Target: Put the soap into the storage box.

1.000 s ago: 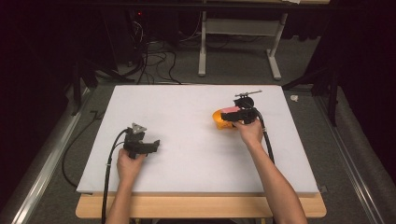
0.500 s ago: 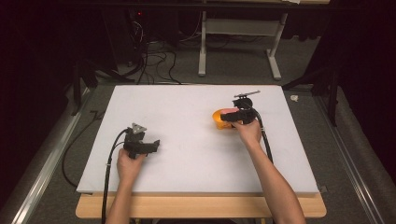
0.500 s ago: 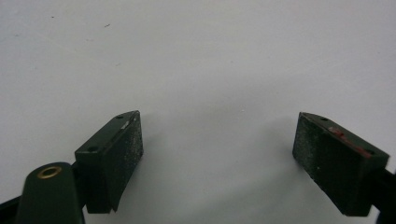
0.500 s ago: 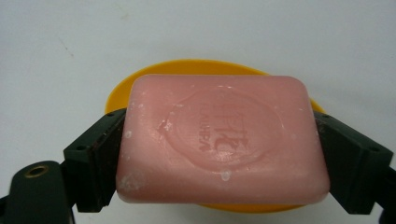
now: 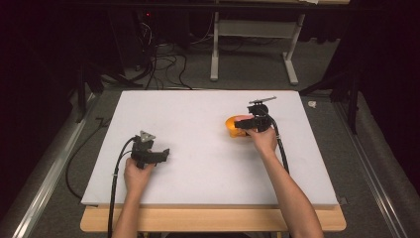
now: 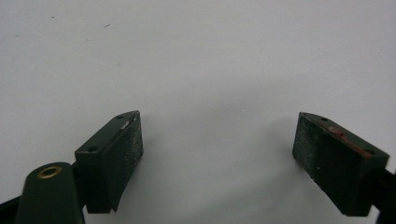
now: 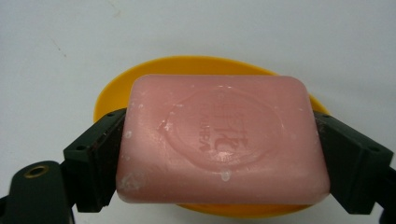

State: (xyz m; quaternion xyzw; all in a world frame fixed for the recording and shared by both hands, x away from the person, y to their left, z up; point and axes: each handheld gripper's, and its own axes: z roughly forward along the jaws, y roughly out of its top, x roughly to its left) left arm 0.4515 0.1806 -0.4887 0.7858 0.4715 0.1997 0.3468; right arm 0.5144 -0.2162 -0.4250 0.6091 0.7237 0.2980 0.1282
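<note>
Pink soap bar pinched in the right gripper over a yellow dish; left gripper spread over bare table.

High view: the right gripper (image 5: pixel 246 124) sits at the far right part of the white table (image 5: pixel 198 119), its tip over the yellow soap dish (image 5: pixel 232 127), where a sliver of the pink soap bar (image 5: pixel 241 118) peeks out; the left gripper (image 5: pixel 161 154) rests low on the near left, well apart from the dish, cable trailing back along the forearm. Left gripper view: the left gripper (image 6: pixel 218 144) has its jaws spread wide, with plain white tabletop between the pads. Right gripper view: the right gripper (image 7: pixel 219 163) pinches the soap bar (image 7: pixel 219 140) by its two short ends, both pads pressed against it, stamped face towards the camera; the soap dish (image 7: pixel 116 93) lies right behind and under the bar, its rim showing above and below.
</note>
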